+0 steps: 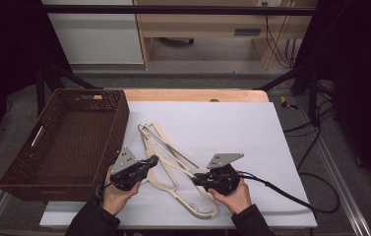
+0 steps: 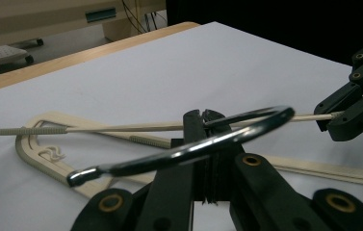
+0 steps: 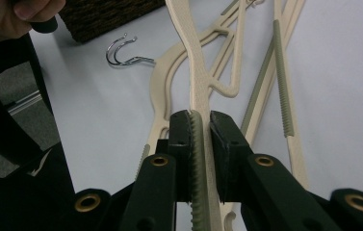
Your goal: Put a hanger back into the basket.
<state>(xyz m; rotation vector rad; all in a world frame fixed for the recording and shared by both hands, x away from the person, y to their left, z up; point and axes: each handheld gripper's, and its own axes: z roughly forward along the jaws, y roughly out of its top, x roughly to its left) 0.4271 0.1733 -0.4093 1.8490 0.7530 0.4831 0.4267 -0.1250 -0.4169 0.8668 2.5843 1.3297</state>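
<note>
A stack of cream hangers [image 1: 173, 164] was seen at the centre of the white sheet [image 1: 232, 128], long axis running from upper left to lower right. The top hanger [image 3: 203, 62] was clamped by the right gripper [image 1: 199, 179] at its lower arm, and by the left gripper [image 1: 151, 162] on its bar, beside the metal hook [image 2: 193, 149]. The wicker basket [image 1: 20, 169] lay at left, nearer the left gripper
</note>
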